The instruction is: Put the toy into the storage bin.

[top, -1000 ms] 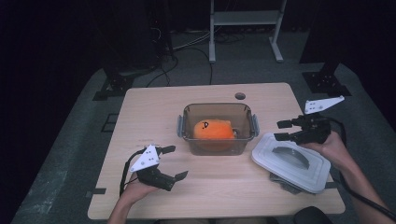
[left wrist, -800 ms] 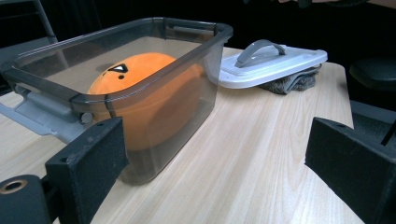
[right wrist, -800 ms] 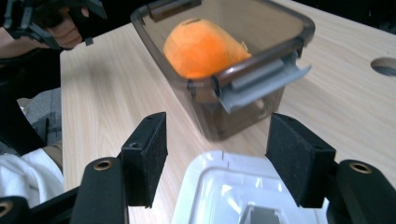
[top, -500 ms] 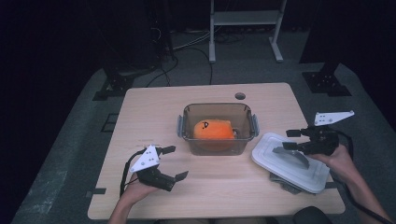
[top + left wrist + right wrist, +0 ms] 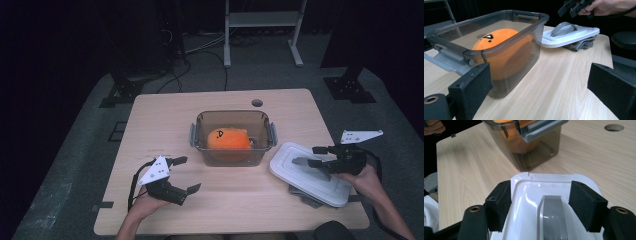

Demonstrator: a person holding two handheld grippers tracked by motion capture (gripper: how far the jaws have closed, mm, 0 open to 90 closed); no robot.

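Now lower over the white lid (image 5: pixel 310 172), right tool (image 5: pixel 312 156) opening wider, nothing gripped; left tool (image 5: pixel 186 174) released.

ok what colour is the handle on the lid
Grey, on a white lid; the handle shows best in the left gripper view.

— Just ahead of the right claw's black jaws: glossy white rectangular plastic lid (image 5: pixel 534 195), grey arched handle (image 5: pixel 554 220) down its middle. Under it, a mottled grey-brown folded cloth (image 5: pixel 305 196).

— Beyond the lid: smoky translucent rectangular plastic box (image 5: pixel 232 137), grey side latches. Inside, bright orange round plush toy (image 5: pixel 228 138), small black markings on top.

— And underneath everything?

— Pale wooden tabletop (image 5: pixel 165 125), fine straight grain. Beside the left claw: white three-cornered plate (image 5: pixel 154 170), black cable.
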